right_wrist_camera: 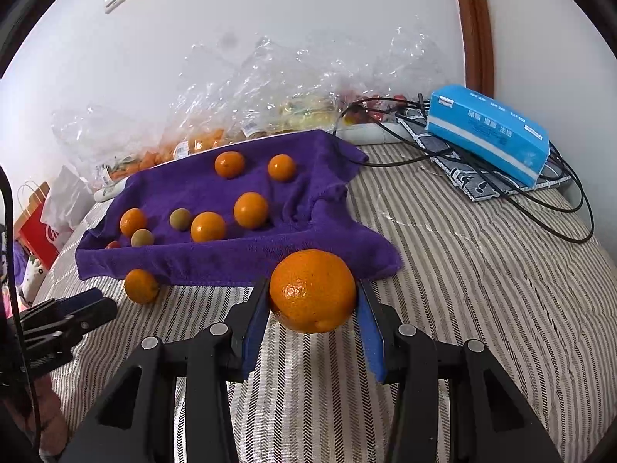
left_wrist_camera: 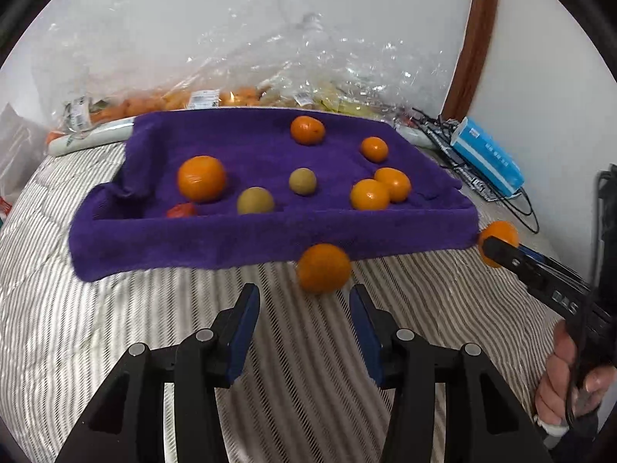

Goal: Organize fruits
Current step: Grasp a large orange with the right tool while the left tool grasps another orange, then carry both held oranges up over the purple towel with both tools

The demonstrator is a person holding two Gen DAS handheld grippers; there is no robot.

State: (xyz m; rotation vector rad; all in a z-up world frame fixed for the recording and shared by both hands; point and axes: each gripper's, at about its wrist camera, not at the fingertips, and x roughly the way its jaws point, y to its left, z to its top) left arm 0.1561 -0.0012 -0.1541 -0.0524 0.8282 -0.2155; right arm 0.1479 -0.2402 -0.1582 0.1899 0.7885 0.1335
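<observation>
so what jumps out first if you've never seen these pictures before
The purple towel draped over a tray on the striped bed catches the eye first, dotted with bright oranges and two dull greenish fruits. Next is the big orange clamped in the right gripper just in front of the towel's near edge. A loose orange lies on the bedding ahead of the open left gripper.

Bagged fruit (left_wrist_camera: 162,104) blurred — red fruit (left_wrist_camera: 181,210) half-hidden.
</observation>
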